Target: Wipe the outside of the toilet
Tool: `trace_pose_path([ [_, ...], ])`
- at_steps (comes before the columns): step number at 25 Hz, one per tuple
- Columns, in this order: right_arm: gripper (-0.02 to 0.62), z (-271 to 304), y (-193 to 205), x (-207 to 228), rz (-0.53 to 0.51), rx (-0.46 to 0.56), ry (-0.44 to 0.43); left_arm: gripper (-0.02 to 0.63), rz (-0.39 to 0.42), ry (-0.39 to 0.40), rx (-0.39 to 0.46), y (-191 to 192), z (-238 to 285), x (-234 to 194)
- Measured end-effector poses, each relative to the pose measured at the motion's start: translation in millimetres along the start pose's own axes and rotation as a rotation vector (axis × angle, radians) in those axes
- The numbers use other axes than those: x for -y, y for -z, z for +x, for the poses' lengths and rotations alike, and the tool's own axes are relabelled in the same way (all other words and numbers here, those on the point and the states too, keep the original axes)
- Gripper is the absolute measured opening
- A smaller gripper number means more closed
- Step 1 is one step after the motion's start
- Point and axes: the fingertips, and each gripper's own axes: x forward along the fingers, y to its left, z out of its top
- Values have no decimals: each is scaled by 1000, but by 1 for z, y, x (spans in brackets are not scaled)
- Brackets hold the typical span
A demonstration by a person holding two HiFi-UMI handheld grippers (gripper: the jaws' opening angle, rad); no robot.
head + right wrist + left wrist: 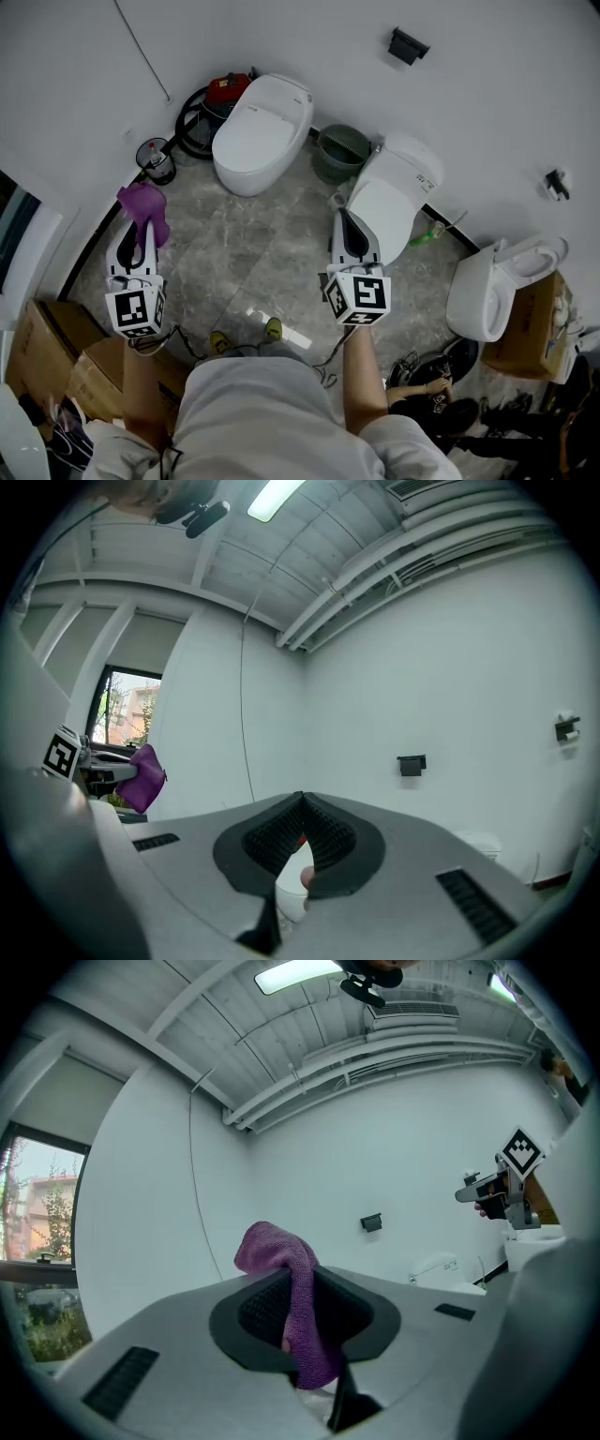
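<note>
Two pairs of fingers: the left gripper point(300, 1277) has its fingers point(262, 1312) clamped on a purple cloth point(281, 1252). The right gripper point(300, 799) has its fingers point(272, 838) pressed together at the tips, with nothing held.
Purple cloth: bunched, with a fold standing above the left fingertips and a tail hanging down between the pads.
Middle toilet point(389, 192): white, lid down, its back to the wall. In the head view the right gripper's tips lie over its near left edge; contact cannot be told.
Left gripper's place: well to the left of the middle toilet and apart from it, over the floor point(234, 262) of grey marbled tile.
Green bucket point(339, 152): just left of the middle toilet, by the wall.
Second toilet point(262, 131): white, lid shut, left of the middle toilet beyond the green bucket.
Red appliance point(228, 89): farther left of the middle toilet, behind the second toilet, with a black hose point(192, 122) looped beside it.
Third toilet point(495, 281): right of the middle toilet, tilted, next to a cardboard box point(534, 323).
Black fixture point(408, 44): on the wall behind the middle toilet.
Cardboard boxes point(56, 347): far left of the middle toilet, close beside the person.
</note>
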Motion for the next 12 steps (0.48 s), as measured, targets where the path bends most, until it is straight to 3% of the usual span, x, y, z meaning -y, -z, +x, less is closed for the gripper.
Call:
trace_pose_path([
  [12, 8, 14, 21, 67, 36, -8, -26, 84, 24, -36, -31, -6, 29, 54],
])
